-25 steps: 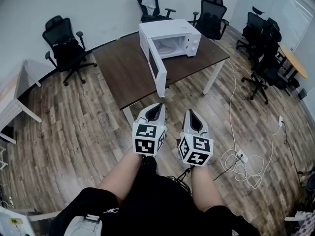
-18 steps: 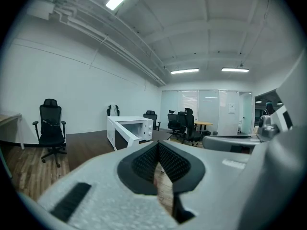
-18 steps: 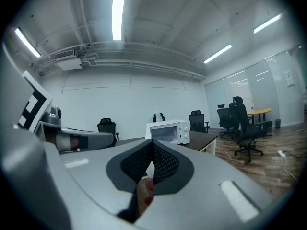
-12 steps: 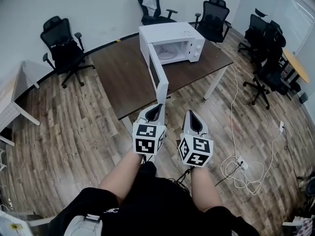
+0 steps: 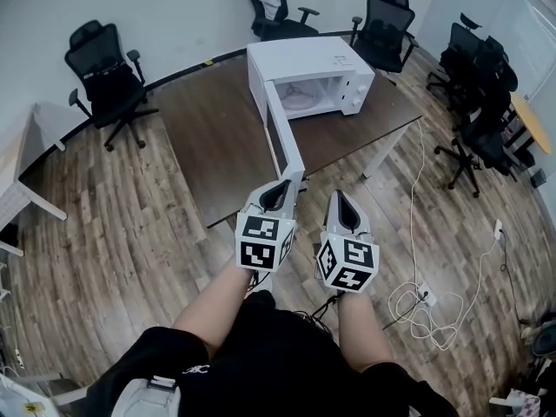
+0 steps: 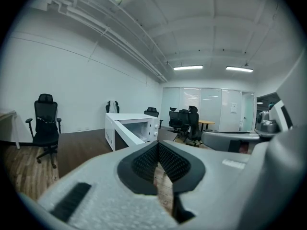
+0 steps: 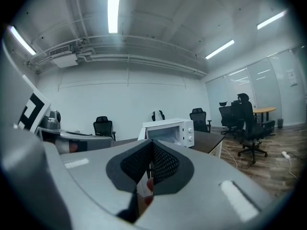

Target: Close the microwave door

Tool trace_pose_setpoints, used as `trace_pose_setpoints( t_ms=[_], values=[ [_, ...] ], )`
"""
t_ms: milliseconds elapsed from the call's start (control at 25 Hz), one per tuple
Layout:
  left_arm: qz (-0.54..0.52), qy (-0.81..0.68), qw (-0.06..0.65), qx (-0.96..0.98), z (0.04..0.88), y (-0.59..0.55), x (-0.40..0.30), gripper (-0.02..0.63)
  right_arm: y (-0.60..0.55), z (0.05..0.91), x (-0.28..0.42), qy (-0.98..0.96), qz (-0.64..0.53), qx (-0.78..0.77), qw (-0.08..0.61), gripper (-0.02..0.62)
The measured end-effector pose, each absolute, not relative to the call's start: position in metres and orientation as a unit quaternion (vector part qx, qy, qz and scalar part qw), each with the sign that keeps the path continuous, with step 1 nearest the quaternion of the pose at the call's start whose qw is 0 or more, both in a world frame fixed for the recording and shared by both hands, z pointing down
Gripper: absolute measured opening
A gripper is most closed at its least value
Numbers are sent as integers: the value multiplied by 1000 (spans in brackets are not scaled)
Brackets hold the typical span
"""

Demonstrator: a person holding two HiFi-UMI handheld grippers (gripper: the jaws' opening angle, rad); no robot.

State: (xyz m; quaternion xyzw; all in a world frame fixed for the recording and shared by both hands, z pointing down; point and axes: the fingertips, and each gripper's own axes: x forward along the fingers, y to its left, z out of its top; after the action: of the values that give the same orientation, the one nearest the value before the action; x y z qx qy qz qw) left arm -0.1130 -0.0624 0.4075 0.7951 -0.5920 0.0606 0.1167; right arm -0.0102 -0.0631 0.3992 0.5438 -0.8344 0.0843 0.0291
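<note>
Head view
- Microwave point(image 5: 313, 72): white, standing on the dark bench point(image 5: 208, 129), with its cavity open toward the person.
- Door point(image 5: 284, 137): swung wide open. It juts from the microwave's left front corner toward the person, and its free end reaches the bench's near edge.
- Left tongs point(image 5: 281, 189): low in front of the microwave, close under the door's free end. The tips are pressed together and hold nothing.
- Right tongs point(image 5: 340, 201): beside the left pair, to the right of the door's free end and apart from it. The tips are together and empty.
- Chairs: one black chair point(image 5: 100, 68) stands left of the microwave. Another point(image 5: 271, 3) stands behind it with a pale cloth over its back.
- Cable point(image 5: 426, 298): white, looped on the wood floor, right of the microwave and well apart from it.

Left gripper view
- Tongs: the pads meet with nothing between them.
- Microwave: ahead and slightly left. The open door slants toward the camera, clear of the tips.

Right gripper view
- Tongs: the pads are closed on each other and grip nothing.
- Microwave: straight ahead beyond the tips, with the cavity and control panel visible.
</note>
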Motion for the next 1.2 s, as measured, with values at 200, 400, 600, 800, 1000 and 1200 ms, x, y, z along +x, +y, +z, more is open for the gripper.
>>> trace_pose_setpoints(
  t_ms=[200,400,600,800,1000,1200],
  values=[
    [68,-586,111,800,403,-100,-134,9,-103,396,-29,-834,81,545,37,9],
    [73,-579,116,804,407,-136,-160,9,-141,392,-43,-829,80,553,38,9],
    [82,-542,128,826,421,-165,-171,9,-175,395,-53,-820,86,564,42,9],
    [98,-457,142,873,445,-170,-167,8,-190,407,-55,-811,100,574,52,9],
    [109,-356,144,917,468,-157,-156,137,-199,427,-48,-805,119,577,62,9],
    [143,-297,143,933,493,-143,-146,170,-204,435,-39,-803,126,578,65,9]
  ],
)
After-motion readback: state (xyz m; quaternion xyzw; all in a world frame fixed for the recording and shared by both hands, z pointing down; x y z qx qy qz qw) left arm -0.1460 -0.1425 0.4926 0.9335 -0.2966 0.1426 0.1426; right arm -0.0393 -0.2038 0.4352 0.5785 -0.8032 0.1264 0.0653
